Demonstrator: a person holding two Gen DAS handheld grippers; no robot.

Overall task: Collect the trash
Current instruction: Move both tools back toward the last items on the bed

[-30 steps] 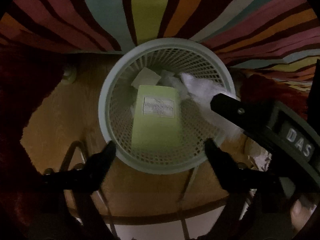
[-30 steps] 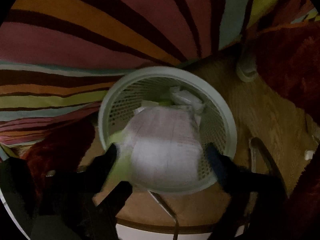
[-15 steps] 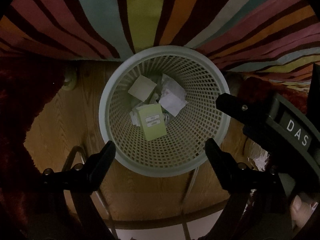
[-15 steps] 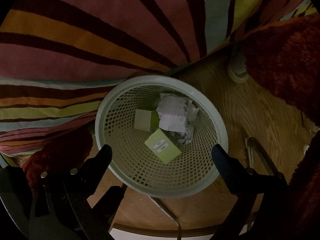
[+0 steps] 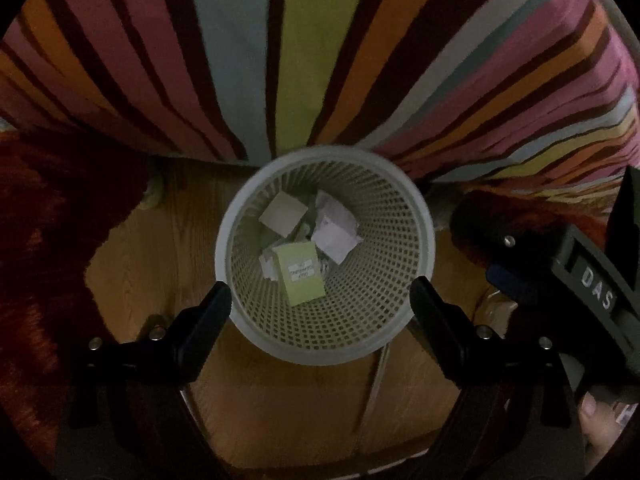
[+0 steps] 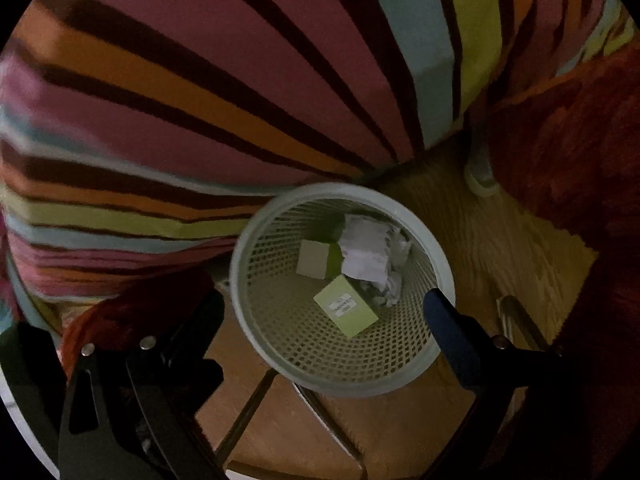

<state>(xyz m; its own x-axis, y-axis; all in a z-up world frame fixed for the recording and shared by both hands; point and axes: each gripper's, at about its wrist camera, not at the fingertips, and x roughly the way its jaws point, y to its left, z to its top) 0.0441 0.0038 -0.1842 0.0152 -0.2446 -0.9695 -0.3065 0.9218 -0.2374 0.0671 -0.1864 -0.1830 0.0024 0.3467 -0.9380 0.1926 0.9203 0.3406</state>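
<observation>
Dim room, wood floor, striped multicolour rug behind, dark red shaggy rug at the side.

Left wrist view: my left claw hangs above the pale mesh plastic wastebasket, jaws spread wide, holding nothing. Basket sits on the floor against the striped rug edge. Inside at the bottom: light green labelled cardboard box, beige square card, crumpled white paper. My right claw's body comes in from the right side, "DAS" printed on it.

Right wrist view: right claw also wide open and empty, over the same basket. Green box lies flat, card and paper beside it, touching. Thin metal frame legs below the basket; what they belong to I cannot tell.

Judgement: both claws are parked over the opening because that is the drop spot; trash sits in the basket, so this drop looks done.
</observation>
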